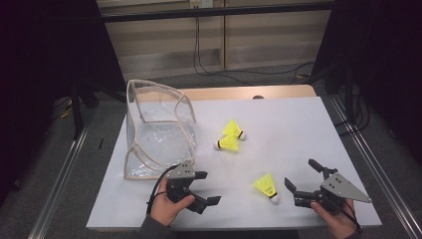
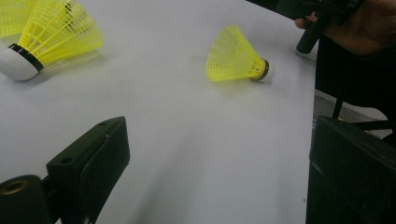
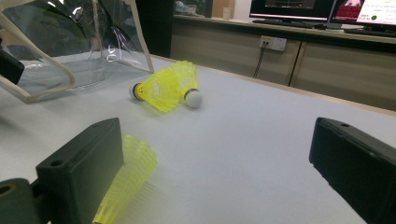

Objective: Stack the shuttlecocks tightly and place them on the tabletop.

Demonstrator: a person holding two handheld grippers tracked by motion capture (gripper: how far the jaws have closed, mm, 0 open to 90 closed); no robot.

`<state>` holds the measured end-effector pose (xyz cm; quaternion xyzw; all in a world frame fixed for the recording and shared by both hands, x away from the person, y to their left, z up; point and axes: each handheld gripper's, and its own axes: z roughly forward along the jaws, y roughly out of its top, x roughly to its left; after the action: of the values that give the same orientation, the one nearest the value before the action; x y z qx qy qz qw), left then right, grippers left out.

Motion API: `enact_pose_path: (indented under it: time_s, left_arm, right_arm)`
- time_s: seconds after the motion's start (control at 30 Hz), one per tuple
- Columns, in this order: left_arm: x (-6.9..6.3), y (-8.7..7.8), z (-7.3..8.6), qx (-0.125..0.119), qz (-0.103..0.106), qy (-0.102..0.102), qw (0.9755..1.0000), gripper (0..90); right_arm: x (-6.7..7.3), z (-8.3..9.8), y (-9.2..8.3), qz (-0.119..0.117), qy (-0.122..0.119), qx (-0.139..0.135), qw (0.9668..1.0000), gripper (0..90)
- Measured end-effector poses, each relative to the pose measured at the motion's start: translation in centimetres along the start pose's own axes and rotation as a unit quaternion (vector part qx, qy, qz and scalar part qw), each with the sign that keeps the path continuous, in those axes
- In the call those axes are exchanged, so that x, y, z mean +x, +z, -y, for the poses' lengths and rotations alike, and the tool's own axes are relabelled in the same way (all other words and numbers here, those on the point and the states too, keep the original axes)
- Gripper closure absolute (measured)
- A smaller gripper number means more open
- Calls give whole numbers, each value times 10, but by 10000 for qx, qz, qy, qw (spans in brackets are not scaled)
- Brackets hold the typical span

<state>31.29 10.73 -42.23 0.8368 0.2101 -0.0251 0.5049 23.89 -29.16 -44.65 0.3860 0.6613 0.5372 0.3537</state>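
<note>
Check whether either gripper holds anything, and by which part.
Nothing is held: left gripper and right gripper are open, near the closest shuttlecock.

Clear bag [image 1: 159,132], perhaps plastic; monitors [image 3: 322,9]

Plastic, matt board and clear film on a work table

Yellow shuttlecocks [image 1: 266,184] show ribbed plastic skirts and smooth white caps; the table sheet [image 1: 278,119] looks matt white; the bag [image 1: 159,132] is glossy transparent film with cream cloth-like edging; gripper jaws look matt black plastic
</note>
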Motion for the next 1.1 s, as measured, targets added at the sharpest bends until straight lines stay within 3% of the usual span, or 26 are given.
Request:
enact_pose_path:
  time_s: [0.57, 1.1]
  left_arm:
    - [4, -18, 10, 31, 12, 28, 10000, 68]
    - [11, -43, 20, -54, -222, -71, 9997, 52]
  right_arm:
    - [0, 0, 0, -10, -1, 4, 10000, 23]
    - [1, 1, 1, -1, 12, 34, 10000, 23]
